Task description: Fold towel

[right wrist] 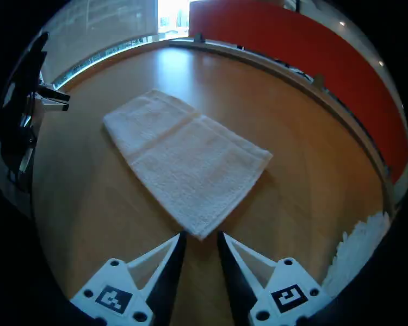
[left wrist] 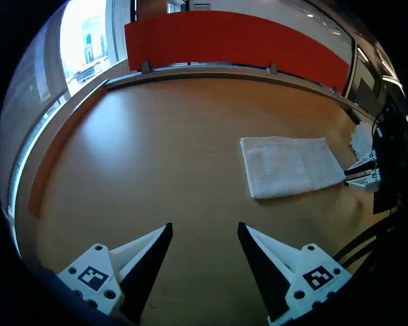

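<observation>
left gripper (left wrist: 204, 225): released, fingers spread wide over bare wood at bottom centre of the left gripper view, nothing between them. Also seen far off at the upper left edge of the right gripper view (right wrist: 61, 100), apart from the towel.
right gripper (right wrist: 201, 234): fingers drawn near each other with a narrow gap, bottom centre of the right gripper view. Towel's near corner sits right at the tips. Cannot tell whether it is pinched or only touching. In the left gripper view it shows at the right edge (left wrist: 362, 175), tips at the towel's right-hand side.
towel (right wrist: 185, 157): white, flat on the table, laid diagonally from upper left to lower centre of the right gripper view, one crease line across it. In the left gripper view (left wrist: 291, 165) it lies right of centre, well apart from the left gripper's fingers.
table (left wrist: 160, 152): light wood, raised rim along the far edge.
partition (left wrist: 231, 38): red panel, top of frame behind the table rim.
second cloth (right wrist: 359, 247): white, lower right edge of the right gripper view, apart from the towel.
</observation>
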{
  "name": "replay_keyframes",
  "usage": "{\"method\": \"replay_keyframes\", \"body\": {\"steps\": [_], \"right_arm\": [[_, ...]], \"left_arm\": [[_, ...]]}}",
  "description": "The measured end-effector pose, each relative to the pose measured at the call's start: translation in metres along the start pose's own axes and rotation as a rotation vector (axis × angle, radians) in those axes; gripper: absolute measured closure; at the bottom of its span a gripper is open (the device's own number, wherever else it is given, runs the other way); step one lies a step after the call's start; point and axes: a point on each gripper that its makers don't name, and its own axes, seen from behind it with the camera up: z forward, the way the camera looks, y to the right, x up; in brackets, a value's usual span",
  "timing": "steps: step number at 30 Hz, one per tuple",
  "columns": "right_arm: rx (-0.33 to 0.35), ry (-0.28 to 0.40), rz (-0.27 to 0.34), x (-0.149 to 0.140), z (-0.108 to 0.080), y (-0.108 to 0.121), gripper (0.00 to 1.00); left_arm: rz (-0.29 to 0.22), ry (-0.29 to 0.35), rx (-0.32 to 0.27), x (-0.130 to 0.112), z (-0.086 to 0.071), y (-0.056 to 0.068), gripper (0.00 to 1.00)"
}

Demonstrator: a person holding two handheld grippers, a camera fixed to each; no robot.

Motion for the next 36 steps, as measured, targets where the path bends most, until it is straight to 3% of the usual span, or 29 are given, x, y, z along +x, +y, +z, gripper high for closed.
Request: {"method": "replay_keyframes", "body": {"steps": [4,12,21,36], "right_arm": [[0.007,-0.002,0.002,0.0,0.0,0.0,0.65],[0.02,0.0,0.011,0.002,0.002,-0.003,0.94],[-0.006,0.043,-0.004,0.018,-0.003,-0.004,0.96],[-0.018,0.175,-0.075,0.108,-0.024,-0.014,0.96]], "left_arm": [[0.003,0.001,0.0,0.001,0.0,-0.001,0.12],[-0.001,0.0,0.0,0.001,0.001,-0.002,0.12],[0.0,-0.003,0.0,-0.001,0.001,-0.003,0.12],[-0.02,0.007,0.0,-0.001,-0.002,-0.006,0.12]]}}
